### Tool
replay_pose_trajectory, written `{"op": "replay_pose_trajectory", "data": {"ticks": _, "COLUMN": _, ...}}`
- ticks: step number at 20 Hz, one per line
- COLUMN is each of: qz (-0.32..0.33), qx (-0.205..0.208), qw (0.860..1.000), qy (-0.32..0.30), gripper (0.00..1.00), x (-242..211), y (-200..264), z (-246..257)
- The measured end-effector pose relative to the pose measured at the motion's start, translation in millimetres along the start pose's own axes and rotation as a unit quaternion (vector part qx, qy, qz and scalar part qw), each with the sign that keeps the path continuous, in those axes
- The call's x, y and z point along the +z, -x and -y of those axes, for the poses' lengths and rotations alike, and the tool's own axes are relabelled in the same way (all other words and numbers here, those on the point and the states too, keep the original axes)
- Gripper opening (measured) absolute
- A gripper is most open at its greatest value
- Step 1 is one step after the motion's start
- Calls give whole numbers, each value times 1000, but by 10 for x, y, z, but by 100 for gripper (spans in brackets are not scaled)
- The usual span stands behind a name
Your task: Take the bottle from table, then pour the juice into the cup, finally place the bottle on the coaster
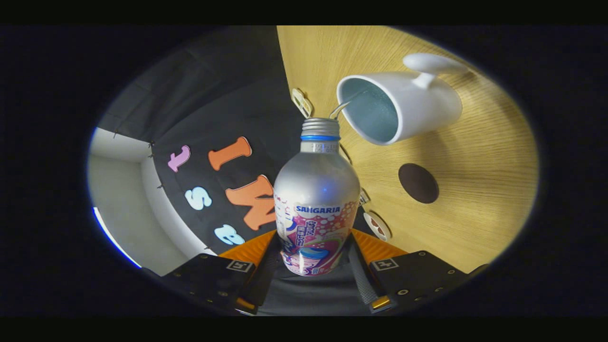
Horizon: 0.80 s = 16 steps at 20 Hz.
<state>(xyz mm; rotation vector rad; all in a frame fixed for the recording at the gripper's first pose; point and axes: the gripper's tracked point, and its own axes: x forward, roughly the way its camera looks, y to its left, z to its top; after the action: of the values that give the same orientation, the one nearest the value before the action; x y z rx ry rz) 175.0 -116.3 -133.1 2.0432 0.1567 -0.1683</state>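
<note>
My gripper is shut on the lower body of a silver aluminium bottle with a pink and white label. The bottle sits between both fingers, uncapped, its threaded neck pointing ahead. The whole view is rolled, so the wooden table appears as a tilted plane beyond the bottle. A white mug with a pale blue inside stands just beyond the neck, its mouth facing the bottle. A thin clear stream runs from the bottle's mouth over the mug's rim. A dark brown round coaster lies on the table beside the mug.
Small white clips and a round white tag sit along the table's edge near the bottle. The black booth wall hangs past that edge, with a pale wall further off.
</note>
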Motion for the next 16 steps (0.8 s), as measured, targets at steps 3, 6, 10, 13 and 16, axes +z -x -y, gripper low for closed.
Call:
{"op": "replay_pose_trajectory", "data": {"ticks": 3, "qz": -2, "qx": 0, "qw": 1000, "qy": -6, "gripper": 75, "x": -26, "y": -32, "z": -16}}
{"op": "replay_pose_trajectory", "data": {"ticks": 6, "qz": -3, "qx": -3, "qw": 1000, "qy": -12, "gripper": 75, "x": -29, "y": -28, "z": -39}}
{"op": "replay_pose_trajectory", "data": {"ticks": 10, "qz": -2, "qx": -5, "qw": 1000, "qy": -23, "gripper": 75, "x": -21, "y": -28, "z": -71}}
{"op": "replay_pose_trajectory", "data": {"ticks": 13, "qz": -5, "qx": -4, "qw": 999, "qy": -36, "gripper": 75, "x": -37, "y": -25, "z": -34}}
{"op": "replay_pose_trajectory", "data": {"ticks": 16, "qz": -6, "qx": 1, "qw": 999, "qy": -50, "gripper": 75, "x": -90, "y": -39, "z": -88}}
